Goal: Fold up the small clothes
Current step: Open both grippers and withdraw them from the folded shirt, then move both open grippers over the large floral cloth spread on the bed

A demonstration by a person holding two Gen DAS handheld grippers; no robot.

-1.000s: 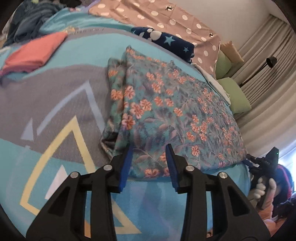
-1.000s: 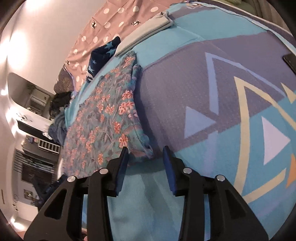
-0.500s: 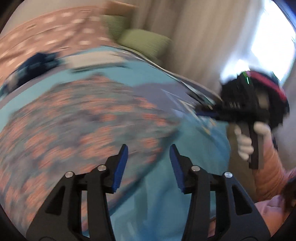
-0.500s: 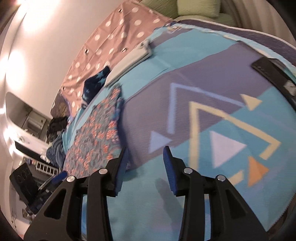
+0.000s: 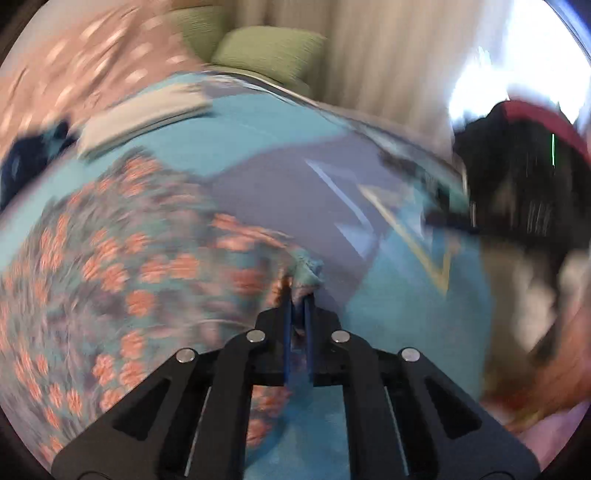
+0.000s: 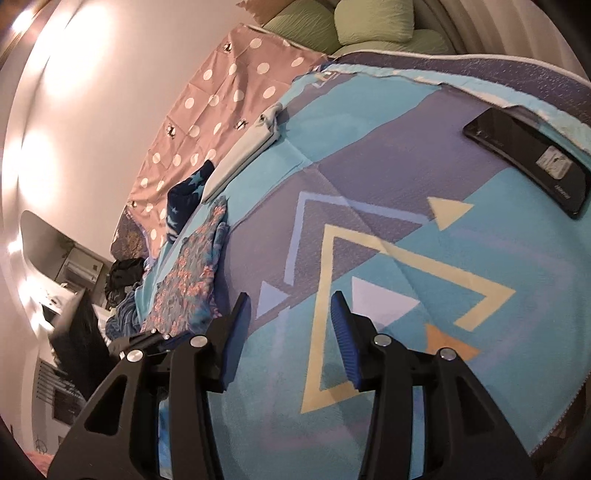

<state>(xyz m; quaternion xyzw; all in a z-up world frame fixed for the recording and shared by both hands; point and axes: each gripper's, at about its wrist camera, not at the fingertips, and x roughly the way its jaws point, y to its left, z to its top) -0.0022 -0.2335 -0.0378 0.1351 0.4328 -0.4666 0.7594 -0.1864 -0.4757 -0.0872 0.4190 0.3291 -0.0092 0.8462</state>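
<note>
Left gripper [image 5: 298, 299], right gripper [image 6: 290, 295]: black angular frames, silver screws, blue ribbed pads on jaws.

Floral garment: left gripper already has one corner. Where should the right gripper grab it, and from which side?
Judging by its pose, take the floral garment at its other near corner. It lies flat, so slide one finger under the bed-edge hem. The left gripper is shut on the right-hand corner; the right gripper, jaws opening and empty, hovers over the blanket.

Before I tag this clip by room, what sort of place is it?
Most likely a bedroom: a patterned blanket spread over a bed, green pillows at its head, and small clothes such as a floral garment on top.
</note>
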